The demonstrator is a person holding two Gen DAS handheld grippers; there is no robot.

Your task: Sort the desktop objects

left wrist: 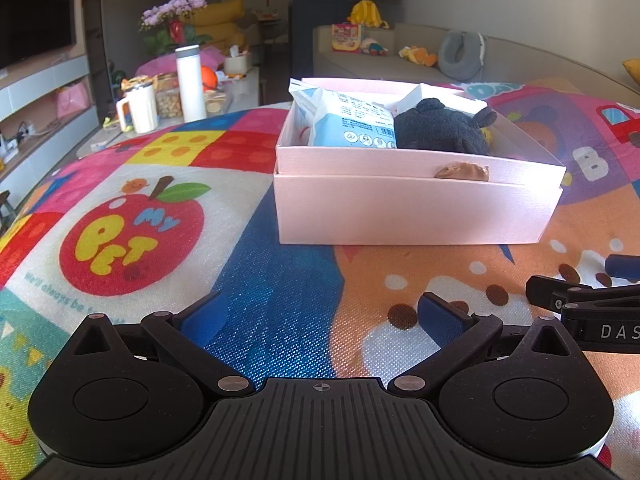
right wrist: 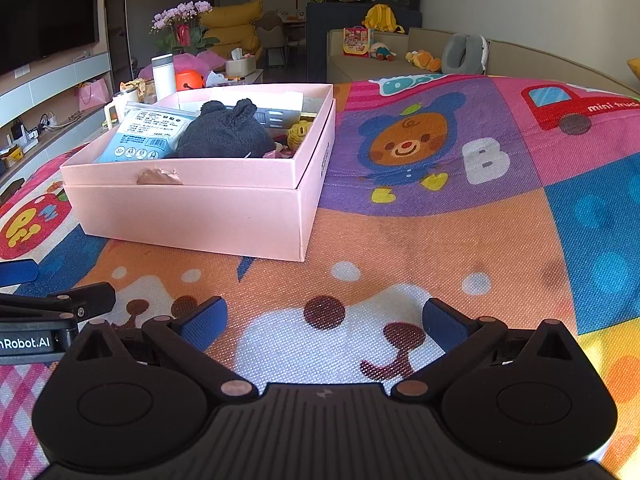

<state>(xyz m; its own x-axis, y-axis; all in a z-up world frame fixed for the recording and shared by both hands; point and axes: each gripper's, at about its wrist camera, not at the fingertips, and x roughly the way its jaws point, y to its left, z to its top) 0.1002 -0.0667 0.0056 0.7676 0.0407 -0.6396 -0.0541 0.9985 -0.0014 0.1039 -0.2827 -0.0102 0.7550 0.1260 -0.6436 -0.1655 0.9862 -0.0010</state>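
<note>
A pink box (left wrist: 412, 208) stands on the colourful mat, also in the right wrist view (right wrist: 192, 216). Inside it lie a blue-and-white packet (left wrist: 348, 120) (right wrist: 144, 132), a dark fuzzy item with ears (left wrist: 440, 128) (right wrist: 224, 132), a white box (right wrist: 260, 100) and a yellow toy (right wrist: 298, 132). My left gripper (left wrist: 320, 316) is open and empty, low over the mat in front of the box. My right gripper (right wrist: 324, 320) is open and empty, in front of the box and to its right.
The mat (right wrist: 440, 220) covers the table. Beyond its far left edge stand a white bottle (left wrist: 191, 84), a white mug (left wrist: 138, 106) and snack jars. A sofa (right wrist: 400, 60) with toys is behind. The right gripper shows at the left view's right edge (left wrist: 592, 304).
</note>
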